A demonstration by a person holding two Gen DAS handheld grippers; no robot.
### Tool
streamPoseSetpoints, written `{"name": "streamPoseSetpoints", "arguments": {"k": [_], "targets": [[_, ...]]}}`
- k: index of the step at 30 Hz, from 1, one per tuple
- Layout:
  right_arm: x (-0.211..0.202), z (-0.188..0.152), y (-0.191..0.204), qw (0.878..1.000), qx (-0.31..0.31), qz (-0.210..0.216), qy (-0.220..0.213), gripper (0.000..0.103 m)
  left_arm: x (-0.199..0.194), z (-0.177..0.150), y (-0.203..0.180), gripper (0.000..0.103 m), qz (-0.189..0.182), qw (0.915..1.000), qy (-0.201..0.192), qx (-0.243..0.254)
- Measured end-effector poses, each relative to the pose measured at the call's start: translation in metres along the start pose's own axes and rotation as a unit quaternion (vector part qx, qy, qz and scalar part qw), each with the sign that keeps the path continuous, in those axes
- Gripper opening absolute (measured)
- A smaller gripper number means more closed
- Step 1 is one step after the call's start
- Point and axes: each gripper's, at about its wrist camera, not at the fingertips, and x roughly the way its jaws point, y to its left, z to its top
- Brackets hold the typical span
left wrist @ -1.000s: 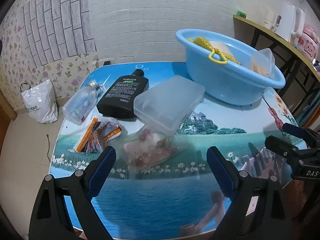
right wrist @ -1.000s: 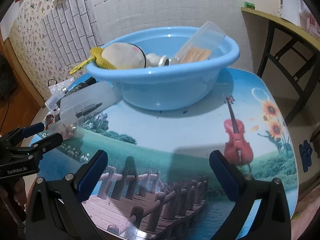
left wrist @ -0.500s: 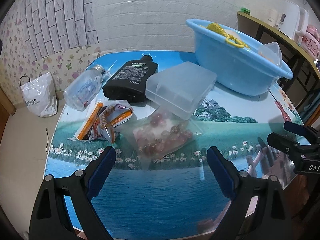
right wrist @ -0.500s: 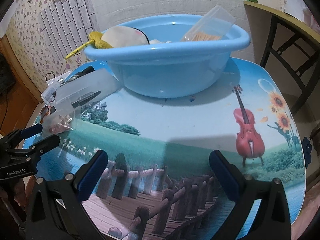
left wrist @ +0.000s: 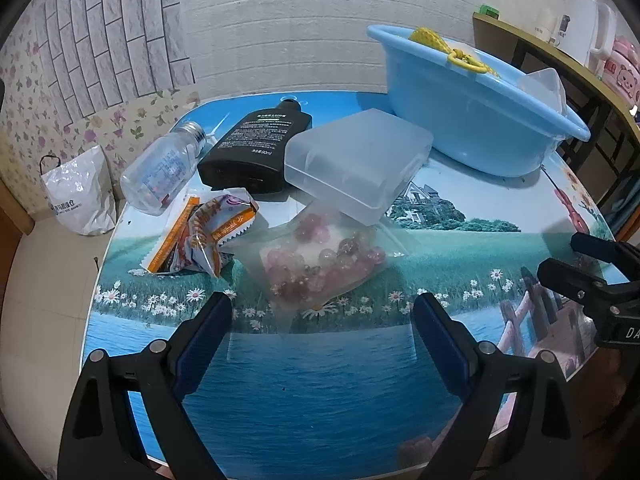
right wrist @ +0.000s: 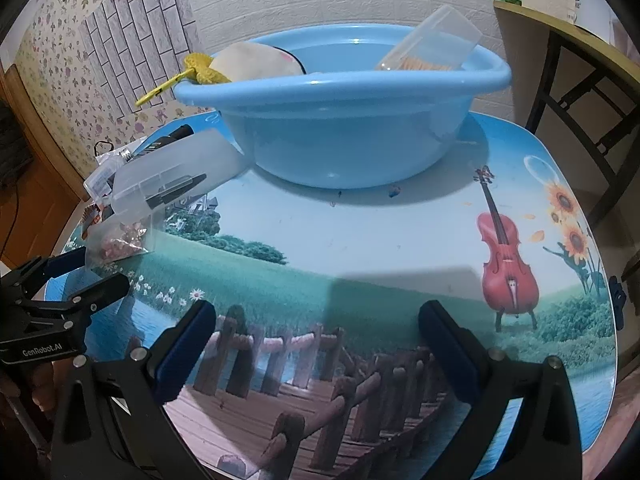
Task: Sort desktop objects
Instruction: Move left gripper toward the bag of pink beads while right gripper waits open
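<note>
Left wrist view: my left gripper (left wrist: pixel 322 316) stands wide, empty, just short of the bead bag (left wrist: pixel 320 264) on the tabletop (left wrist: pixel 320 380). Likely light, floppy, slippery; pinch its near edge.

Both wrist cameras are looking steeply down across the picture-printed table (left wrist: pixel 320 380) from its near edge, side by side, each catching the blue basin (right wrist: pixel 344 136) and clear box (left wrist: pixel 356 164).

Black tool (left wrist: pixel 322 320) frames w/ blue pads (left wrist: pixel 204 344), silver screws, white "GenRobot.AI" lettering.
</note>
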Motion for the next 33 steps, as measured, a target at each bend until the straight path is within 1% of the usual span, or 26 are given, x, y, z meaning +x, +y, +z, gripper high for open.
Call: {"name": "streamPoseSetpoints", "arguments": {"k": [3,6,14,23,33], "targets": [[0.0008,-0.0008,0.0023,1.0,-0.007,-0.007,-0.003,0.103,0.0016,-0.0021,-0.0033,0.099,0.005,0.9999,-0.004,0.008],[0.0021,0.0,0.0052,1.0,-0.015,-0.015,-0.004,0.103,0.0029,-0.0048,-0.0045,0.102,0.004,0.9999,-0.013,0.01],[0.0048,-0.0003,0.0091,0.999,-0.035,-0.027,-0.003,0.103,0.0052,-0.003,-0.0052,0.103,0.008,0.9998,-0.019,0.005],[0.0048,0.0011,0.0064,0.999,-0.016,-0.028,-0.014,0.103,0.0052,-0.005,-0.0052,0.103,0.009,0.9996,-0.026,0.003],[0.0063,-0.0029,0.0093,0.998,-0.031,-0.044,-0.024,0.103,0.0043,-0.0054,-0.0053,0.103,0.01,0.9996,-0.027,0.003]]}}
